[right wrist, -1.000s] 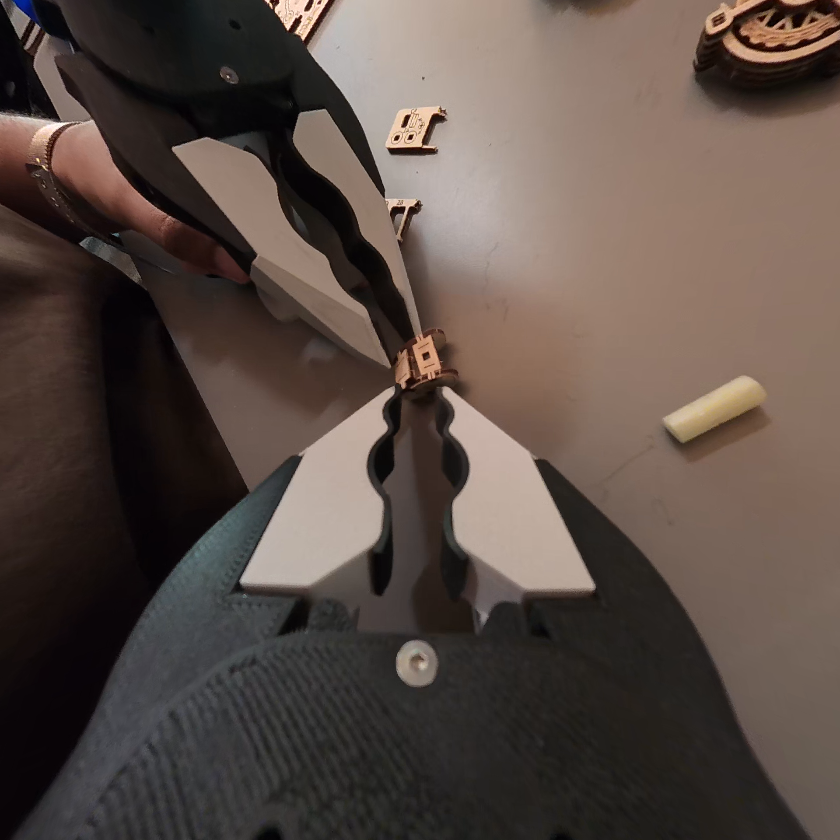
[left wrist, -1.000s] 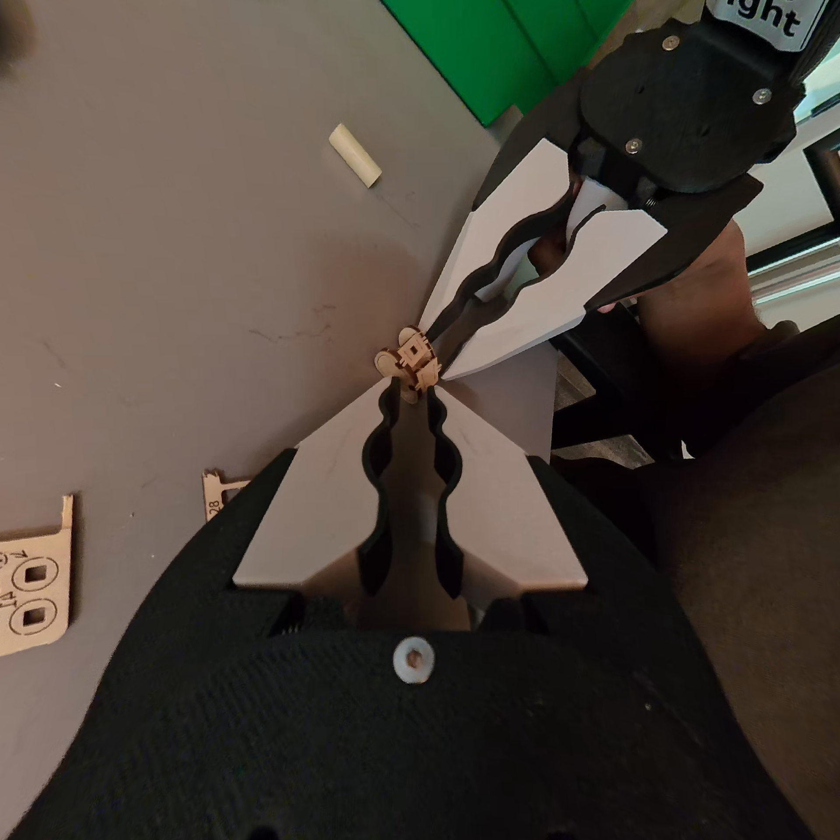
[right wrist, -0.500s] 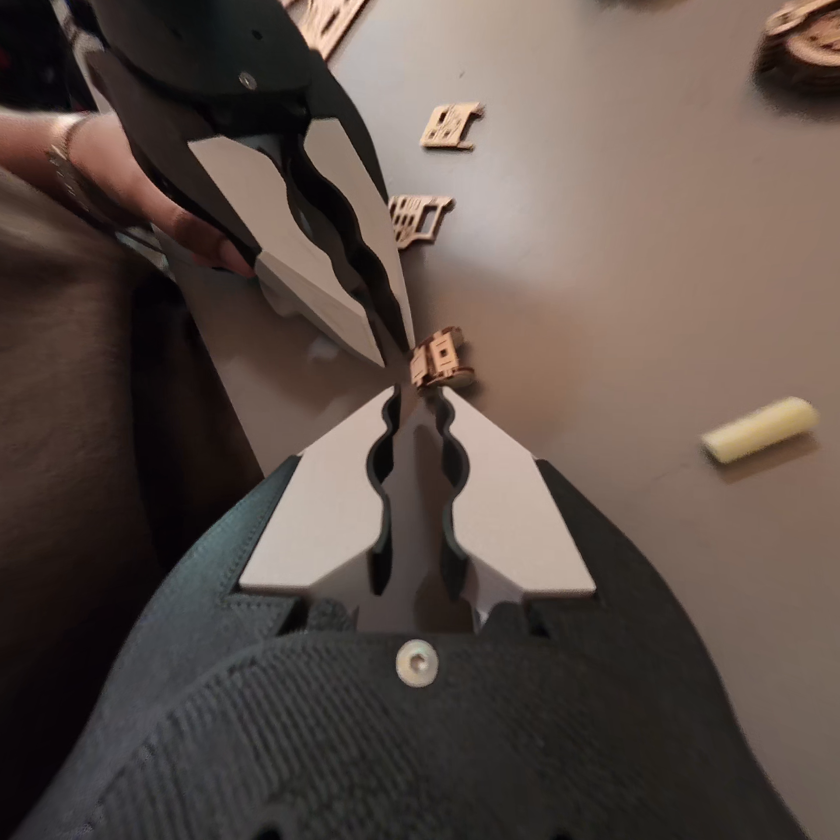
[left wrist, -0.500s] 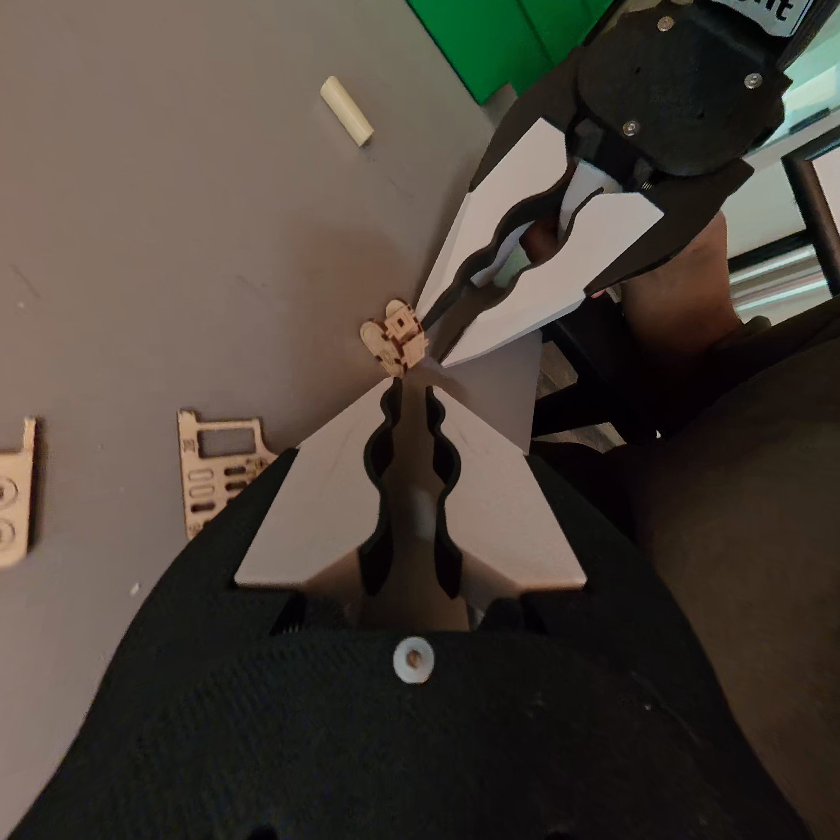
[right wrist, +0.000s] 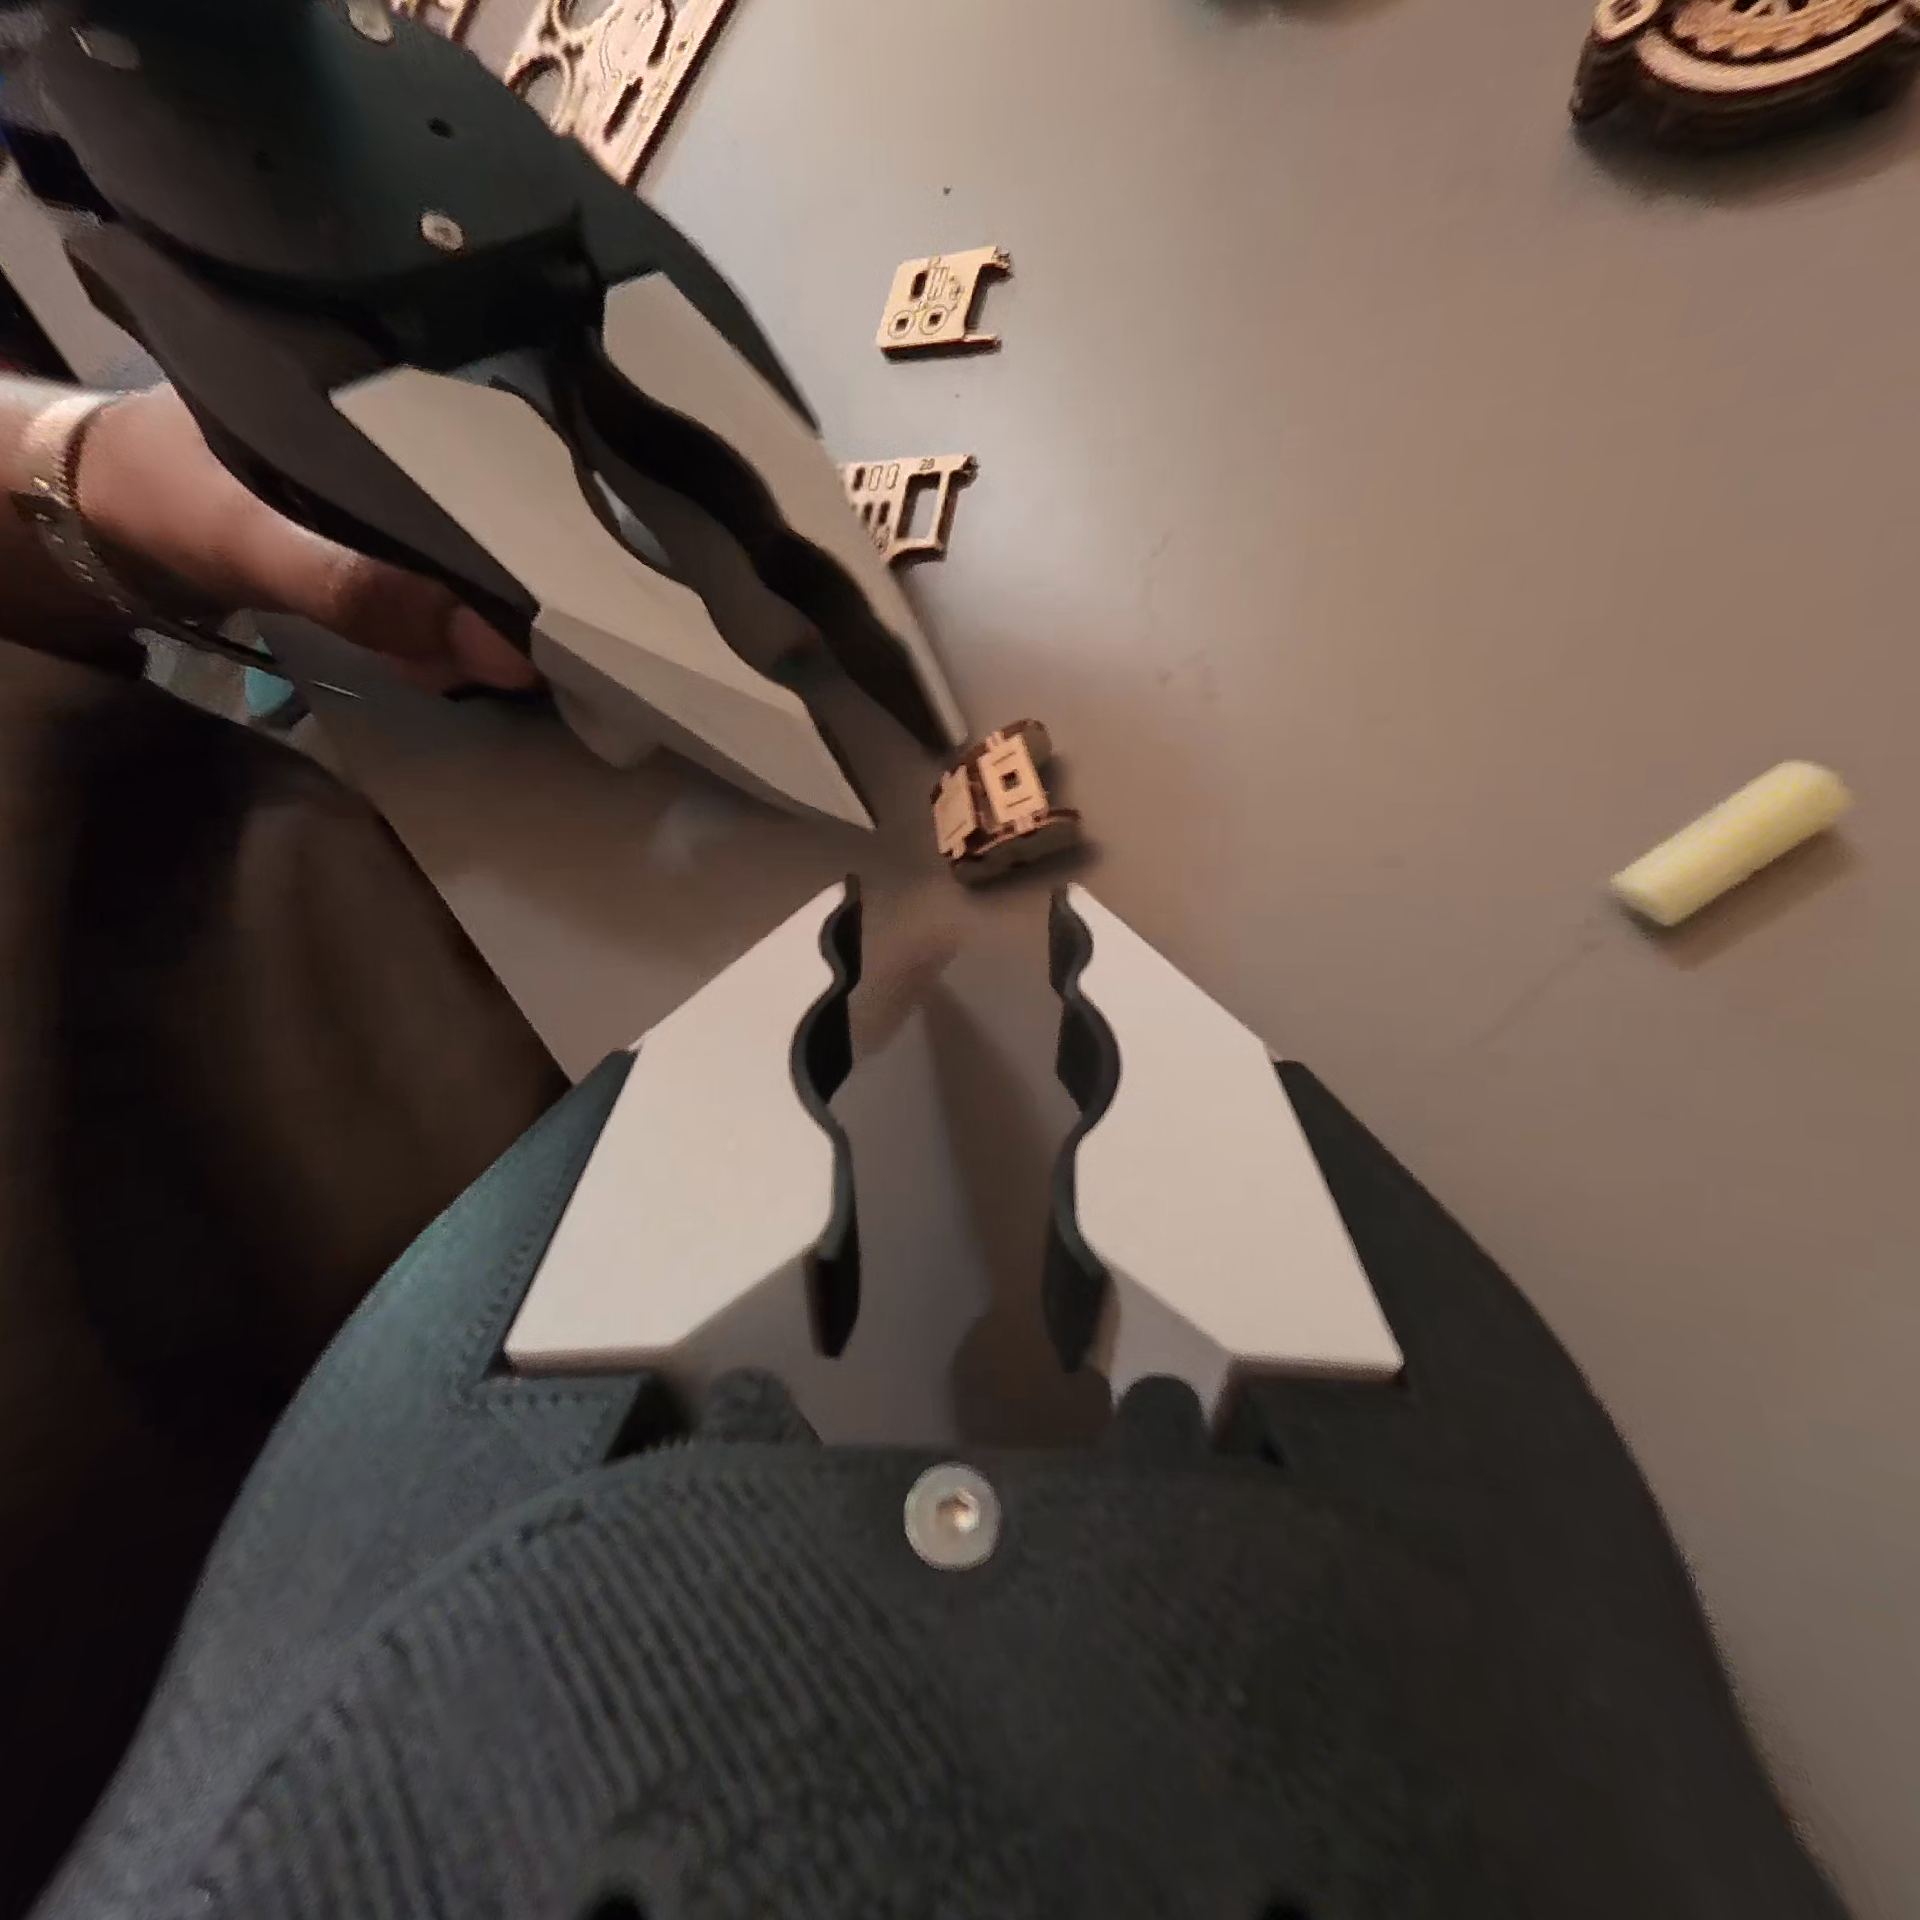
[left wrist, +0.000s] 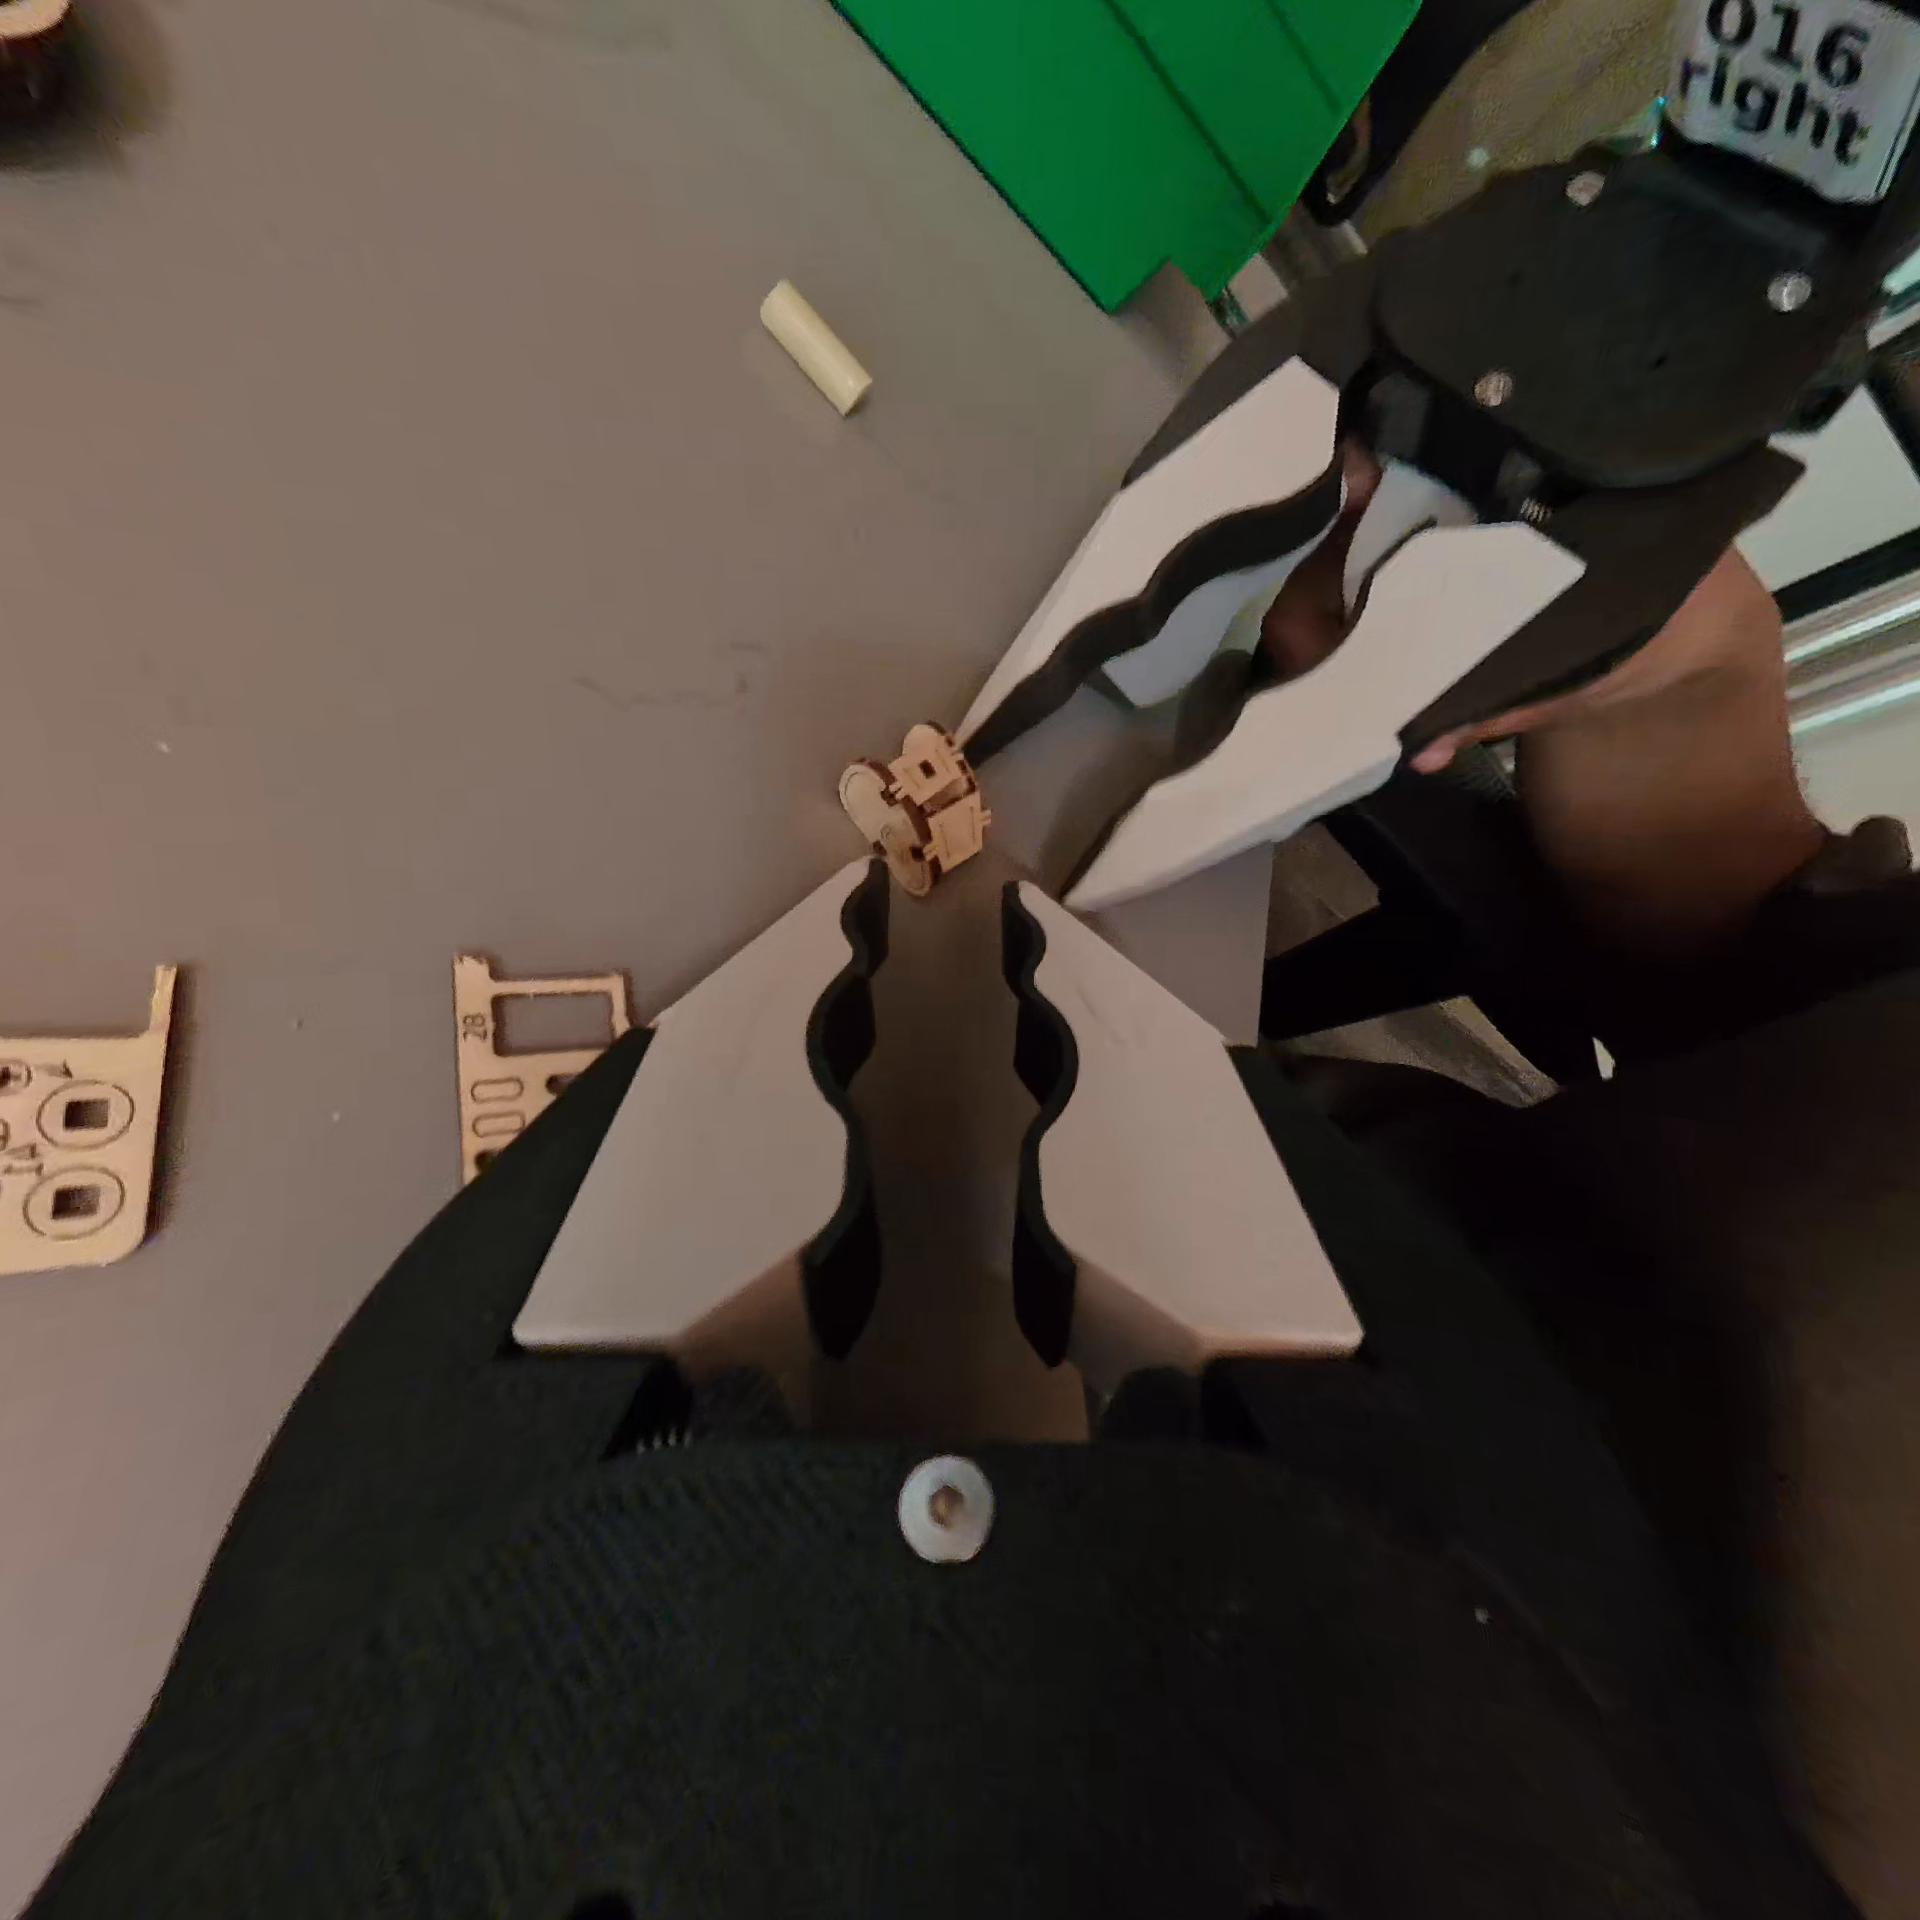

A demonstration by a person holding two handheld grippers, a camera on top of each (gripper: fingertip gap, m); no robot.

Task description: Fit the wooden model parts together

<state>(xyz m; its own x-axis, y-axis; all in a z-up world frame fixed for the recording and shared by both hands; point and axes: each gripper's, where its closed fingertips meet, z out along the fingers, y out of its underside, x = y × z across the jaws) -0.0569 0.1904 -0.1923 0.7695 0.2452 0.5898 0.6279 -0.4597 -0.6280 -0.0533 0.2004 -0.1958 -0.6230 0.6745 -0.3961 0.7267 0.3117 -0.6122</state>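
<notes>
A small assembled wooden block (left wrist: 914, 810) lies on the grey table (left wrist: 416, 623), free of both grippers. My left gripper (left wrist: 945, 883) is open, with its tips just short of the block. My right gripper (left wrist: 1023, 821) comes in from the upper right, open, its tips next to the block. In the right wrist view the block (right wrist: 1003, 805) lies just beyond the open right gripper (right wrist: 956, 888). The left gripper (right wrist: 909, 784) points at it from the upper left.
A cream cylinder (left wrist: 816, 348) lies farther out on the table. Flat wooden fret pieces (left wrist: 530, 1060) (left wrist: 78, 1143) lie at the left. A built wooden model (right wrist: 1756, 62) and a part sheet (right wrist: 613, 73) lie at the far side. A green box (left wrist: 1122, 125) stands beyond the table edge. My left and right fingertips are right by each other.
One second ago both grippers were shut on the wooden block between them. Both have since opened and drawn back a little, and the block now lies on the table.
</notes>
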